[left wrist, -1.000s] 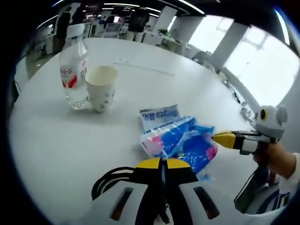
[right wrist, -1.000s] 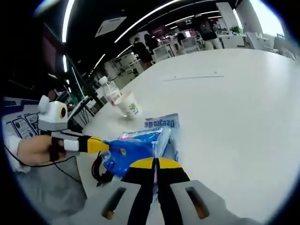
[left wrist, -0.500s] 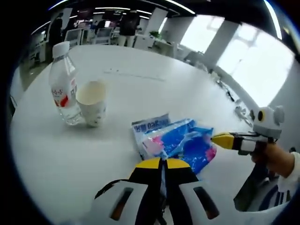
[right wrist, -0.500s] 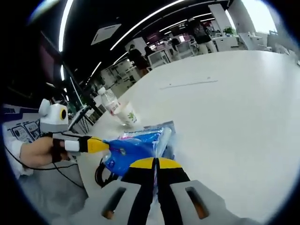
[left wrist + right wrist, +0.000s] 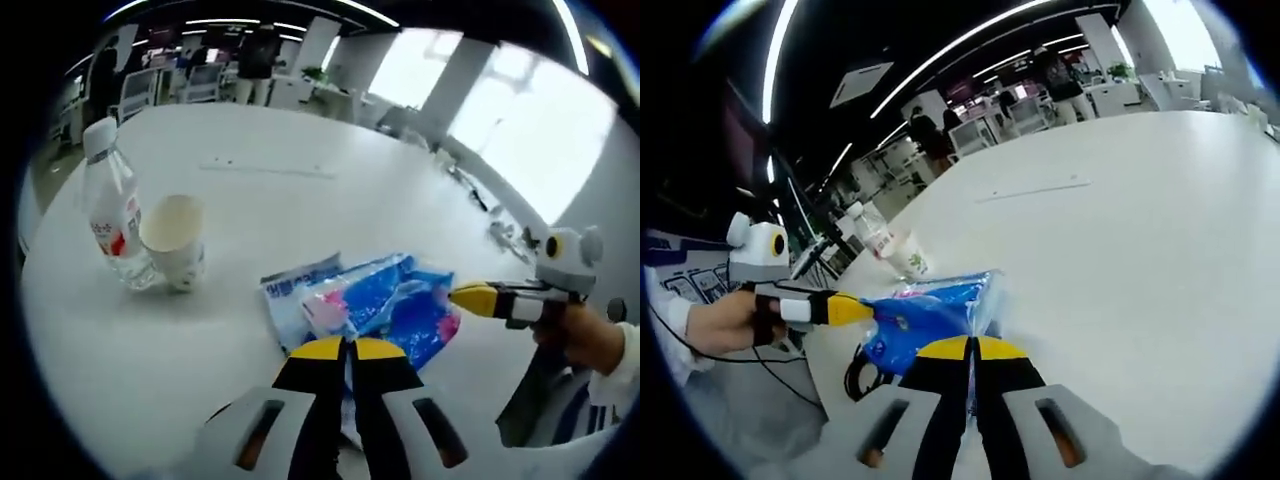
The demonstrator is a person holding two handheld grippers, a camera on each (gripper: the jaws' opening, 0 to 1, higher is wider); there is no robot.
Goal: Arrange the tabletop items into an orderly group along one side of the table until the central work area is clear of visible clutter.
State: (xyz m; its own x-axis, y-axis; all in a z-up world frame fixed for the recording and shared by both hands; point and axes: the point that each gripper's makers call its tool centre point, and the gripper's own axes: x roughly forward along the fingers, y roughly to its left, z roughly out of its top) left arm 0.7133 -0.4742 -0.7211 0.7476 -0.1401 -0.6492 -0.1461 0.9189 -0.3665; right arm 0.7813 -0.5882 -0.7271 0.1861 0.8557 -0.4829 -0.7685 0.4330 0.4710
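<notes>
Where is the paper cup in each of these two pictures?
Left gripper view: the paper cup stands at the left, just right of the water bottle.
Right gripper view: the cup is small, left of centre, far up the table, again beside the bottle.
Shared landmark: the blue packet.
</notes>
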